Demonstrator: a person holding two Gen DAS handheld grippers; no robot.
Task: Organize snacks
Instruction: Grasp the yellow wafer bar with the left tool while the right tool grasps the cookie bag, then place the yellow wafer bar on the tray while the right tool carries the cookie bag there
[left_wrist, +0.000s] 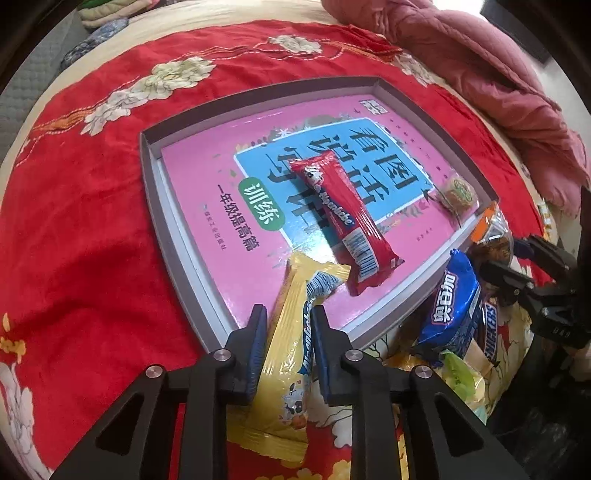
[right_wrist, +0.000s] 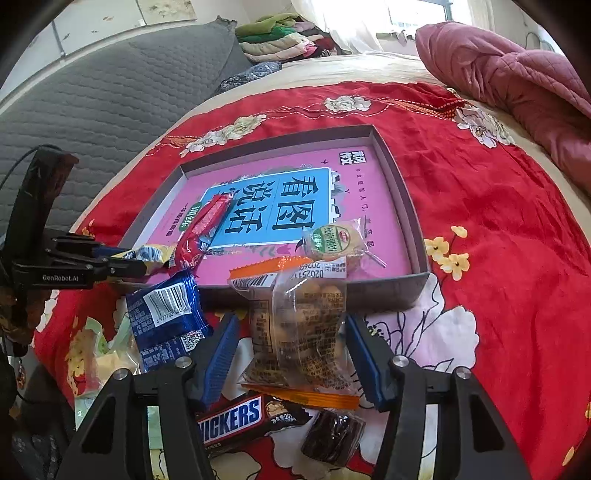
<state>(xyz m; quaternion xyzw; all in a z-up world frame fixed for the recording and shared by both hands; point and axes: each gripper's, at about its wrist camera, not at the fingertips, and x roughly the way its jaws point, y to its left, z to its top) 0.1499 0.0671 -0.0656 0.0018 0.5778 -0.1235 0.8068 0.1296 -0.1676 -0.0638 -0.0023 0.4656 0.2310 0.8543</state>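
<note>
Left gripper (left_wrist: 289, 328) tilted steeply down, clamped on yellow snack bar (left_wrist: 291, 350).

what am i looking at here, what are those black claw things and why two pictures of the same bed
These are hand-held grippers, one per hand, each carrying a camera looking along its fingers. One picture is from the left gripper, shut on a yellow snack packet at the edge of the grey box. The other is from the right gripper, its fingers either side of a clear nut packet, not pressing. In the box lie a pink book, a red wafer bar and a small round cake.
</note>
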